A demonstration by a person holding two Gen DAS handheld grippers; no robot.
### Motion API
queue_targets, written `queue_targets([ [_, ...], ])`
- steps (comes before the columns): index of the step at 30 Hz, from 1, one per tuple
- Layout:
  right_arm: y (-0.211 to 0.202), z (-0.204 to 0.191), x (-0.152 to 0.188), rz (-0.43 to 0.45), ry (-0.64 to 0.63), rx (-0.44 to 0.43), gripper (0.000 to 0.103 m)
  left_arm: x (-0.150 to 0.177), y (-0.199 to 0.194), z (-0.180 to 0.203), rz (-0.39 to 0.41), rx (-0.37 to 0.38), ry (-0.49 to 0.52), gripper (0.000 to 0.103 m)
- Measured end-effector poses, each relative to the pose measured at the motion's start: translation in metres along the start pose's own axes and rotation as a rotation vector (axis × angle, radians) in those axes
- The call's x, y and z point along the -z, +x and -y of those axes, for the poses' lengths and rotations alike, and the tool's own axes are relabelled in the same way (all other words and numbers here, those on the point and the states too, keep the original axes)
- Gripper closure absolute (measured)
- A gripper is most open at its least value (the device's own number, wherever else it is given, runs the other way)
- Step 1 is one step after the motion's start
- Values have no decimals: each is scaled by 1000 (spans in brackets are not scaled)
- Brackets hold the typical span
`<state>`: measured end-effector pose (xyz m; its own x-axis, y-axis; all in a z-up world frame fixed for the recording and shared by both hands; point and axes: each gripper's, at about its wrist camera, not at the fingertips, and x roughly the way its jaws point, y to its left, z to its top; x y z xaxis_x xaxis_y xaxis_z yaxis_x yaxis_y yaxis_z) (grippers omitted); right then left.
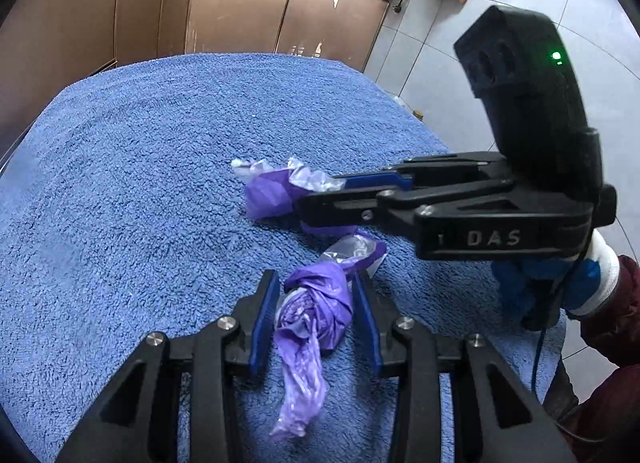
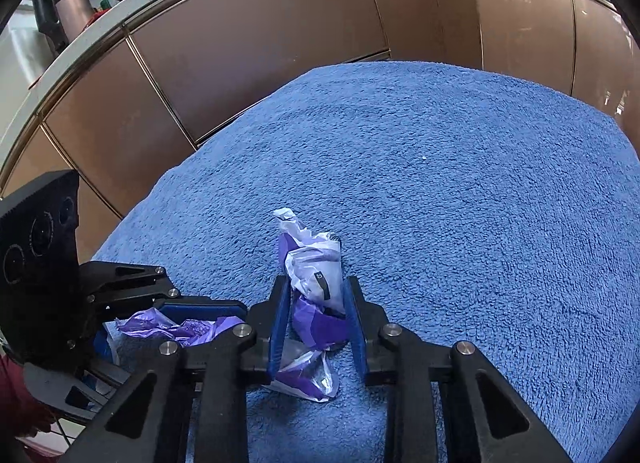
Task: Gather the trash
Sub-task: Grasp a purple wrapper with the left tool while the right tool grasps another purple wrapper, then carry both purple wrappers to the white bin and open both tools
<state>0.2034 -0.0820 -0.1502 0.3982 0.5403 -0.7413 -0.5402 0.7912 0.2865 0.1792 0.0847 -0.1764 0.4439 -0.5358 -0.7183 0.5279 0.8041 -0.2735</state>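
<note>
A blue towel (image 1: pixel 120 183) covers the work surface; its near edge is cut off. The left gripper (image 1: pixel 316 303), angled downward, has its pads pressed on a purple wrapper (image 1: pixel 316 303). The right gripper (image 2: pixel 316 307), also angled downward, clamps a purple-white wrapper (image 2: pixel 316 271), whose lower part is hidden between the pads.

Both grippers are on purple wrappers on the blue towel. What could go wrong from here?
1. The twisted purple wrapper in the left gripper is thin film with a loose tail; it may slip out on lifting.
2. The right gripper pinches the purple-and-white wrapper low; it could tear.
3. Pads near the blue towel may snag its pile.
</note>
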Motion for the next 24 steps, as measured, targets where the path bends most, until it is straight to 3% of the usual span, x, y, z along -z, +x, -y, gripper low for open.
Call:
queue_targets([
  [8,-51,5,11,87,37,38,78,-2,3,14,-11,-74,42,68],
  [14,-100,11,36,148,90,86,78,-1,-6,17,-11,-77,-36,70],
  [24,-172,26,82,268,199,135,78,0,-41,47,32,-130,-54,71],
])
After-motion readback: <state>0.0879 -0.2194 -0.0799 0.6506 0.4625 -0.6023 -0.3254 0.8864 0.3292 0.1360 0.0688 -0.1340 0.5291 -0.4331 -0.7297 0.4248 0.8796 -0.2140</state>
